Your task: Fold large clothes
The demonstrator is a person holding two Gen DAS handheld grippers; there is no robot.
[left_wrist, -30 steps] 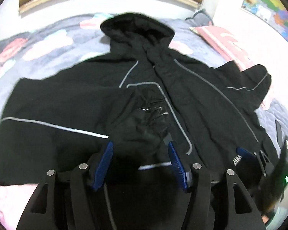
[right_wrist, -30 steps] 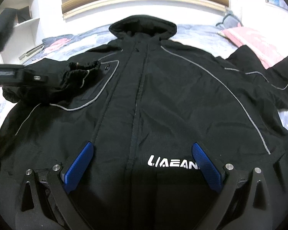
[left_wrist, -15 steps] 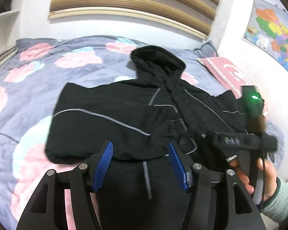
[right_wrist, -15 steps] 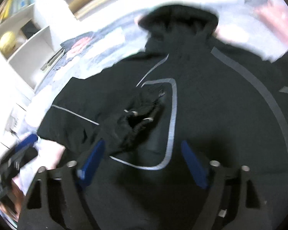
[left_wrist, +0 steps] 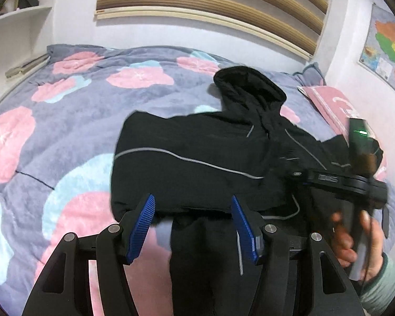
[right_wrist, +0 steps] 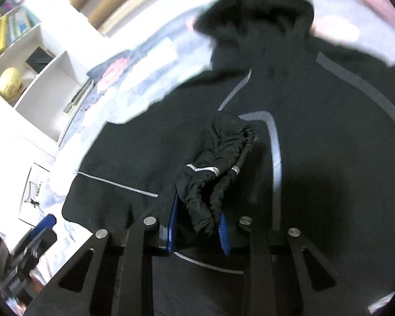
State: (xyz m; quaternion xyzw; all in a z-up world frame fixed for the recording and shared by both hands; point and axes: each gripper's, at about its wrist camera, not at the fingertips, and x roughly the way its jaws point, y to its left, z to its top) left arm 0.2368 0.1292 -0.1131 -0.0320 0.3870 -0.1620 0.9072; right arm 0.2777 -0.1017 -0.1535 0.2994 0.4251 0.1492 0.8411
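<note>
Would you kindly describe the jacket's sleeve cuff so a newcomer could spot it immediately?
On the flowered bedspread lies a black hooded jacket. Its sleeve is folded across the chest, and the sleeve cuff is the bunched, gathered end with a short silver strip, pinched in the right gripper.

You were working in a home bedroom: a bed spread with a grey quilt [left_wrist: 73, 121] patterned in pink flowers, a pink pillow [left_wrist: 329, 102] by the wall, a colourful map [left_wrist: 387, 58] pinned up, and white shelves [right_wrist: 39, 79] holding books [right_wrist: 5, 34] stood alongside.
</note>
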